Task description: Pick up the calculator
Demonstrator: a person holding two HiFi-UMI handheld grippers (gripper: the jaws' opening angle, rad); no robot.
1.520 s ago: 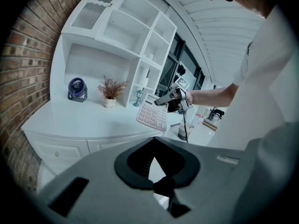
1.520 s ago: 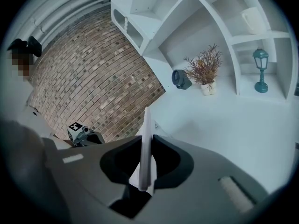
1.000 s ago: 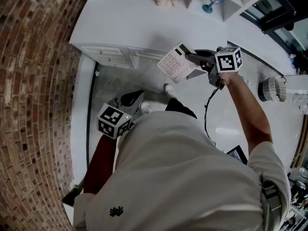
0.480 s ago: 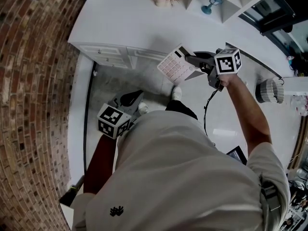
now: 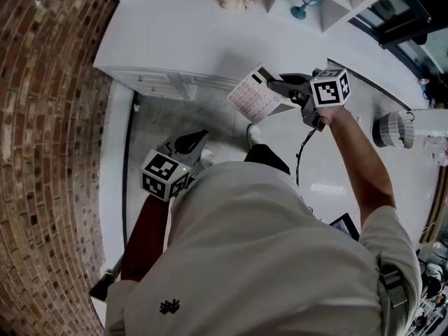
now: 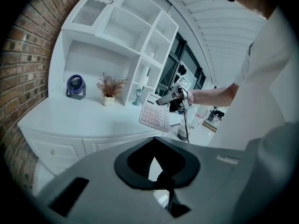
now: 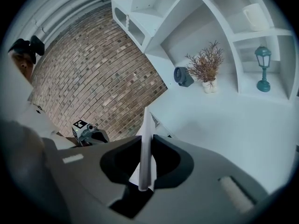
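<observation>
Two grippers: the right gripper (image 5: 283,87) is raised in front of the person; the left gripper (image 5: 190,144) is low, beside the person's pale grey shirt (image 5: 273,257).
Right claw: clamped on one end of the white calculator with pale pink keys (image 5: 253,94), which stands edge-on between the jaws in the right gripper view (image 7: 146,143).
Calculator: in the air, keys facing up, at the edge of the white countertop (image 5: 175,33).
Left claw: jaws together at their tips, nothing between them.

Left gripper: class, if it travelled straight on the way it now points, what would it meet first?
Probably the calculator held by the right gripper; depth is unclear, so it might instead reach the white counter behind.
</observation>
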